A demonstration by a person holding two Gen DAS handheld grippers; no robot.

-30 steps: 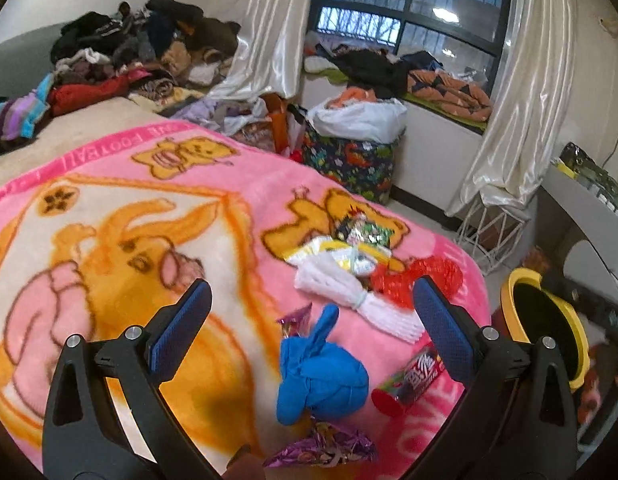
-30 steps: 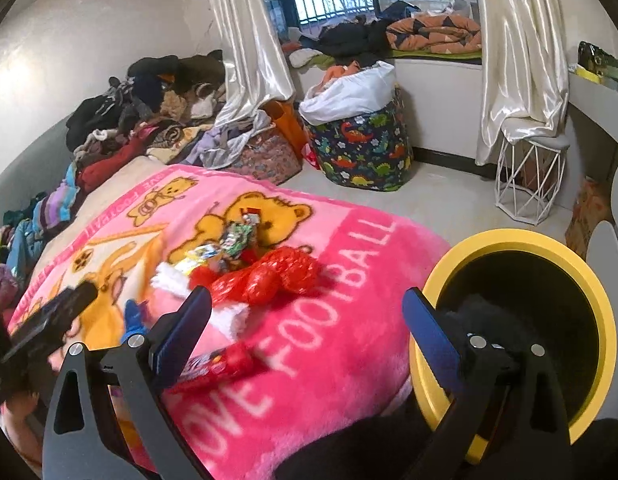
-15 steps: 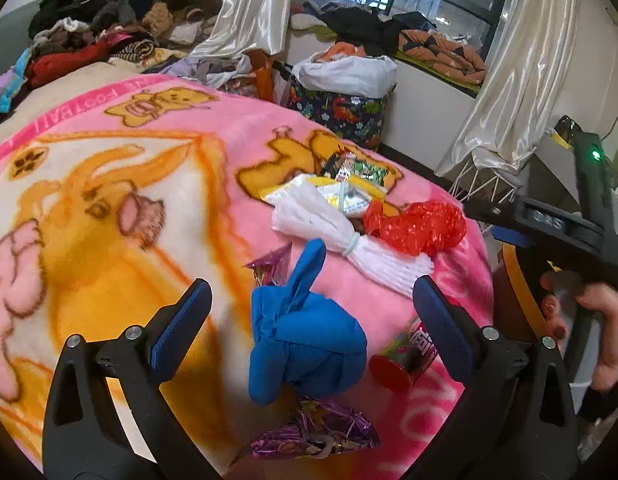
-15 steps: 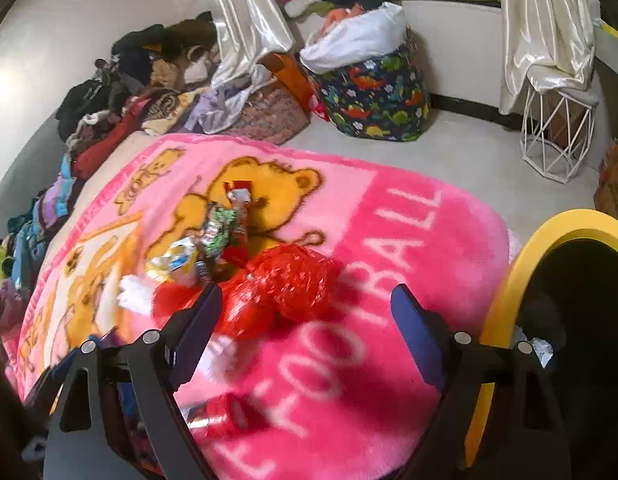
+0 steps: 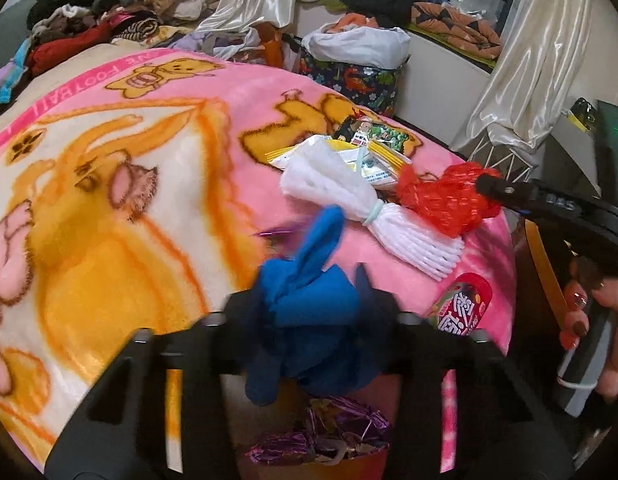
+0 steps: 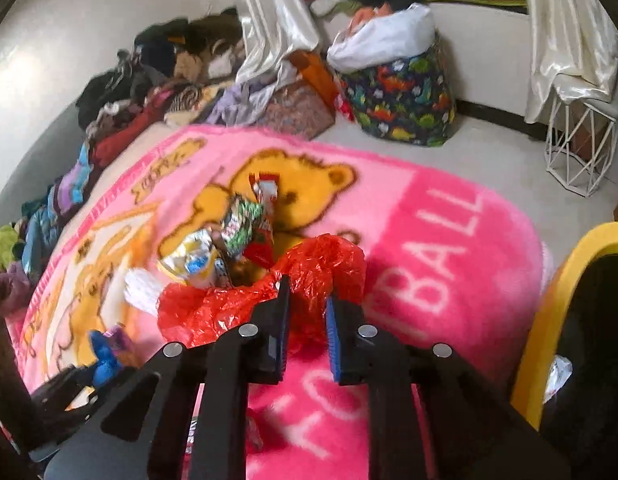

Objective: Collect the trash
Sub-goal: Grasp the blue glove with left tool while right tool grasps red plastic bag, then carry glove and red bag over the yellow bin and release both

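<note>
Right wrist: right tool narrowed around red bag.

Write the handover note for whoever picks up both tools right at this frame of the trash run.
Left tool: shut on the blue bag, low over the blanket.
Right tool: closing on the red bag, not clearly gripped.
On the blanket: white bag, snack wrappers, red tube, purple wrapper.
Yellow bin stands right of the bed; some trash seems already inside.
Left: bin both bags, then collect the rest.
</note>
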